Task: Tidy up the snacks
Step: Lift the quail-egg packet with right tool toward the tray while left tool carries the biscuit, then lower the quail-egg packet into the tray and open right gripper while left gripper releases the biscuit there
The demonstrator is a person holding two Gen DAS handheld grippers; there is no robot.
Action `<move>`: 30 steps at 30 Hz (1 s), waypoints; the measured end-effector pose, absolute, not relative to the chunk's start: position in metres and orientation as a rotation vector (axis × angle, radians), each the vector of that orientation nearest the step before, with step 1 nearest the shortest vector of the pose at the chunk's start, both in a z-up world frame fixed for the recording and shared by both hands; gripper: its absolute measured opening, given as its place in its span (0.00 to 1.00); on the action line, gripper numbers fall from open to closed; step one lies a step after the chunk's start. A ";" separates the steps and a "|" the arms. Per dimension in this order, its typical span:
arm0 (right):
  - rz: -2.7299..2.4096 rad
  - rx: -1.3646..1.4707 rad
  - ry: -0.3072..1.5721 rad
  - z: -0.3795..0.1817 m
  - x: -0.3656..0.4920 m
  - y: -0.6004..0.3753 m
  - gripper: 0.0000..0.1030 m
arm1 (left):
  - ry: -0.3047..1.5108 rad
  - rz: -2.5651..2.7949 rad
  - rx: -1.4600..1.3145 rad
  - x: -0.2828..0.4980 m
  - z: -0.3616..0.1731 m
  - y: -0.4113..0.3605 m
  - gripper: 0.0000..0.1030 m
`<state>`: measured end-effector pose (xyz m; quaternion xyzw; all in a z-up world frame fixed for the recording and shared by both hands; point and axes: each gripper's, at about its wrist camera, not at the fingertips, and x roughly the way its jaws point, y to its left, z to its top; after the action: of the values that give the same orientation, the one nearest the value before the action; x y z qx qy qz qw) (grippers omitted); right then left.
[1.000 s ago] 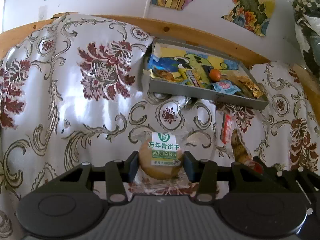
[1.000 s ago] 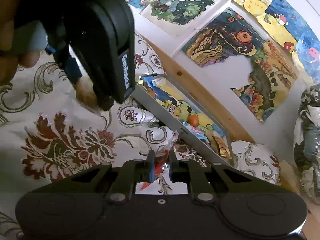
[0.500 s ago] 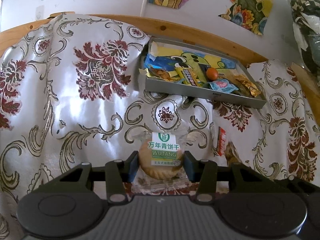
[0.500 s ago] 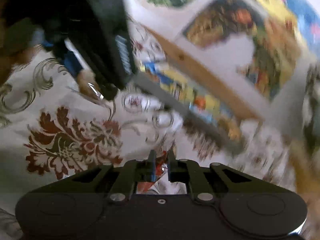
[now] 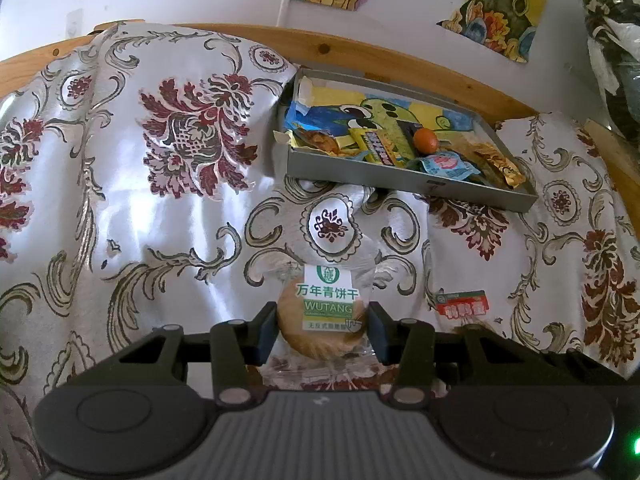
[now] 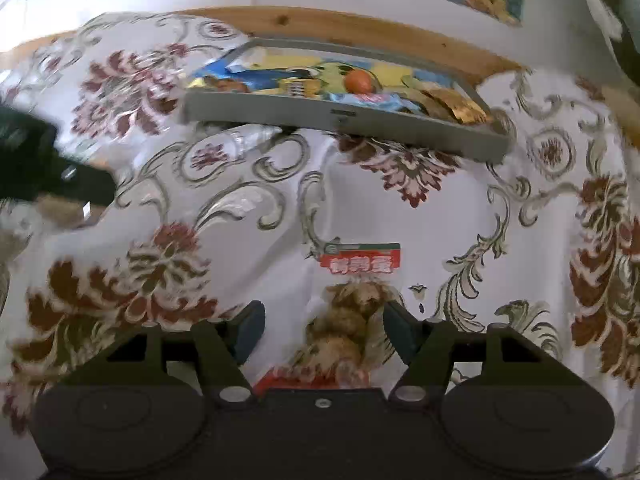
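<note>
Biscuit packet [image 5: 326, 312]: clamped in left claw [image 5: 323, 332], above the tablecloth.
Right claw [image 6: 324, 330]: wide apart, straddling red-labelled snack bag [image 6: 352, 312] lying on the cloth.
Tray [image 5: 404, 182]: grey, holds other snacks.
Right view only: left claw's dark body at left edge.

Daylight fills both views, bright and even. The shiny patterned cloth [image 5: 168, 200] over the worktop throws white glare in streaks toward its left side. The left wrist view is sharp; the right wrist view is smeared by motion blur, worst at its left edge. Fisheye distortion bends the wooden worktop edge [image 5: 360, 46] and darkens the corners.
</note>
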<state>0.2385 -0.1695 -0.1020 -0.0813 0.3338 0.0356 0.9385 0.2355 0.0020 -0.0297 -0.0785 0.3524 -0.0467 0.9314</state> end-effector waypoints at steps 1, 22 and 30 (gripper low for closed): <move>0.070 -0.152 0.687 -0.103 0.243 -0.171 0.69 | 0.723 -0.096 -0.160 0.236 -0.030 0.002 0.49; 0.096 0.000 0.658 -0.086 0.227 -0.192 0.35 | 0.715 -0.136 -0.195 0.252 -0.033 -0.011 0.49; 0.118 -0.072 0.543 -0.061 0.237 -0.182 0.34 | 0.676 -0.133 -0.181 0.276 -0.018 -0.009 0.49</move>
<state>0.2372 -0.1815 -0.0611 -0.0358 0.2679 0.0581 0.9610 0.2757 -0.0092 -0.0177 -0.0884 0.3308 -0.0650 0.9373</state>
